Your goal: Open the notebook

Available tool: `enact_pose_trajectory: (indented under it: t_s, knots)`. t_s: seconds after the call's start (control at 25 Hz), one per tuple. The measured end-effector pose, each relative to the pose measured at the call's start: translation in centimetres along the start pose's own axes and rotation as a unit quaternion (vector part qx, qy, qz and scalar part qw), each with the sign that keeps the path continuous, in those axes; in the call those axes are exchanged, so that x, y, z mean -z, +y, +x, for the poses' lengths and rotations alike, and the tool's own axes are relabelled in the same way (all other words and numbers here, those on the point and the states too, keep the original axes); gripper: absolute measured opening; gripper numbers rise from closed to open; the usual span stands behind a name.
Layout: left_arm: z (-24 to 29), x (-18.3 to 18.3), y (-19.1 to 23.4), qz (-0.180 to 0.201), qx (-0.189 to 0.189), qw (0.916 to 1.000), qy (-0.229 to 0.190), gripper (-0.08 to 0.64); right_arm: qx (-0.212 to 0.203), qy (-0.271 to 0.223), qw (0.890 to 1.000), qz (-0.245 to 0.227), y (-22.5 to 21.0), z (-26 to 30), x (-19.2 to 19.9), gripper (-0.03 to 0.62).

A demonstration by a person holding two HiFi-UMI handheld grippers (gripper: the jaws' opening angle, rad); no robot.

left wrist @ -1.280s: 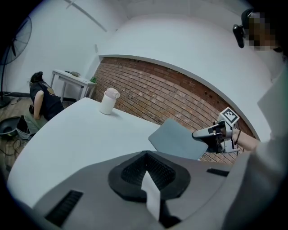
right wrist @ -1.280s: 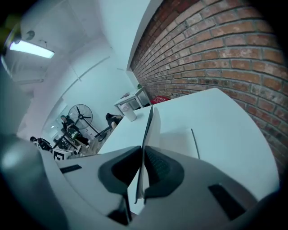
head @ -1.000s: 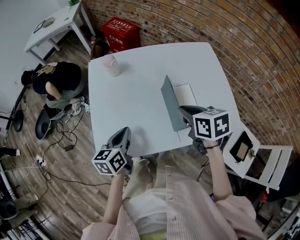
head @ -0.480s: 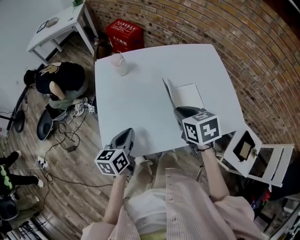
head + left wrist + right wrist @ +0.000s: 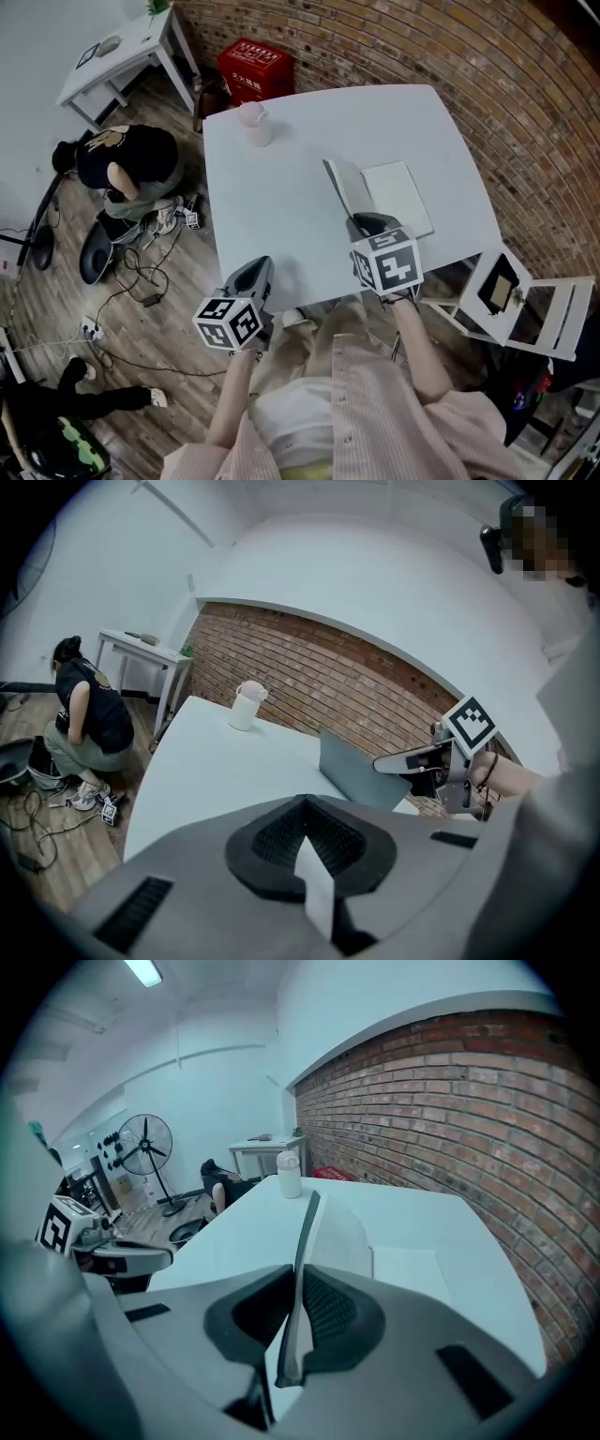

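Gripping the cover [image 5: 307, 1232] of the notebook [image 5: 380, 194], the right gripper [image 5: 361, 223] had its fingers closed on the cover's near edge. The right gripper view gave the grip plainly: the cover sat edge-on between the two pads and ran up toward 12 o'clock, tilted a little off upright. The bared white page [image 5: 408, 1274] lay flat on the bench [image 5: 281, 206] at 3 o'clock of it. The head view showed what that view could not: the notebook lay on the bench's 3 o'clock half. The cover stood raised at 9 o'clock of the page, with the right gripper at the book's 6 o'clock end.

The left gripper [image 5: 250, 269] sat over the bench's edge at 7 o'clock, well apart from the notebook. The left gripper view showed its fingers drawn together. A pale sliver ran along their seam, nature unclear. The same view caught the cover's grey face broadside, with the right gripper at its 3 o'clock end.

A pale cup [image 5: 253, 123] stood near the bench's 11 o'clock corner. A person [image 5: 127, 161] crouched on the wooden floor [image 5: 112, 309] at 9 o'clock of the bench. A red crate [image 5: 254, 67] sat by the brick wall [image 5: 487, 84] at 11 o'clock. A standing fan [image 5: 145, 1145] appeared only in the right gripper view.
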State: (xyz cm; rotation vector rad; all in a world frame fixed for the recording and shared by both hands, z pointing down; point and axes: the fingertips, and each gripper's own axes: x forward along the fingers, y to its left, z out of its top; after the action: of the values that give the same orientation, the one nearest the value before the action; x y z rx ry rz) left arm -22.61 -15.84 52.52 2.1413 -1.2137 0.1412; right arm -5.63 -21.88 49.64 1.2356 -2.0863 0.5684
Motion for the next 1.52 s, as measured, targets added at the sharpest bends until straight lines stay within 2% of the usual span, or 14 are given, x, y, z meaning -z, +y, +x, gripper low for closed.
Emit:
enact_pose_trajectory:
  t_s: [0.2,0.68,1.28,1.52]
  knots:
    - [-1.3,0.1,1.4,0.001,-0.002,1.0,0.0,-0.008,0.034,0.007,0.999,-0.038,1.8,1.5,0.9,0.034]
    - [-1.6,0.5,1.5,-0.011,-0.02,0.9997,-0.003,-0.008,0.04,0.022,0.995,-0.085,4.4,4.5,3.0,0.034]
    - [-1.8,0.9,2.5,-0.024,-0.049,0.9985,-0.006,-0.008,0.033,0.034,0.995,-0.09,5.7,7.6,5.0,0.032]
    - [-1.7,0.7,2.8,-0.025,-0.052,0.9983,-0.007,-0.008,0.028,0.04,0.996,-0.077,5.9,8.2,5.6,0.032]
